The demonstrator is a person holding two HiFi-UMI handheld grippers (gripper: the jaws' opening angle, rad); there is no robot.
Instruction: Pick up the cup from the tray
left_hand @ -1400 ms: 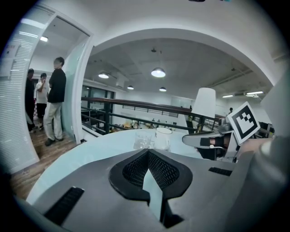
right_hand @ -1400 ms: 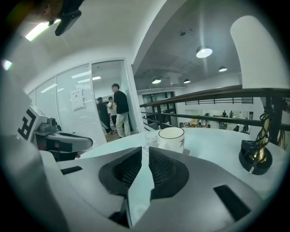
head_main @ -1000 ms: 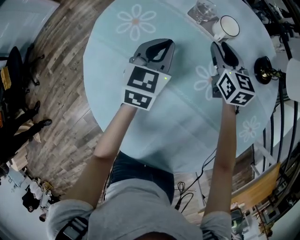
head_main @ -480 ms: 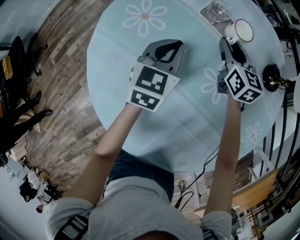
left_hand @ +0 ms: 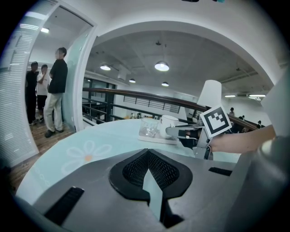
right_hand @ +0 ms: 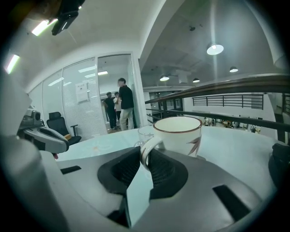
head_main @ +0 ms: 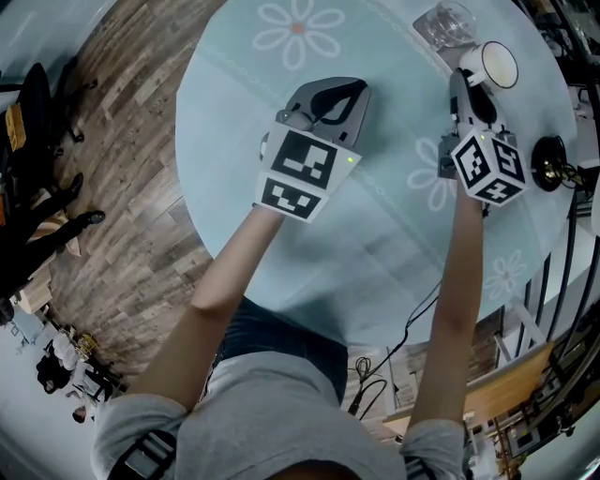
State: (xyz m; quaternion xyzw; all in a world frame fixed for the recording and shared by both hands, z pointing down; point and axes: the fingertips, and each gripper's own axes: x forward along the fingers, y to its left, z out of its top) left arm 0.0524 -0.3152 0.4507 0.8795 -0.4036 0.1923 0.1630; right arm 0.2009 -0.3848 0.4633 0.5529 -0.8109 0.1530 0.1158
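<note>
Position of cup [head_main: 496, 64]: on the tray [head_main: 424, 36] at the far right edge of the round table [head_main: 375, 234], just beside a clear glass [head_main: 448, 19]. It is a white cup with a dark rim, upright, and its handle [right_hand: 145, 152] is turned toward the person.

The right gripper [head_main: 466, 81] reaches in at the cup's side. Its jaws have just been closing. The handle sits between them, and the pads are pressed on it from both sides. From the left gripper view, the cup's base looks to be down on the tray.

The left gripper [head_main: 339, 94] hovers over the middle of the table, well apart from the tray. Its jaws are clenched together with nothing in them.

The table is pale blue with flower prints. Several people [left_hand: 53, 90] stand in the background by a doorway.
</note>
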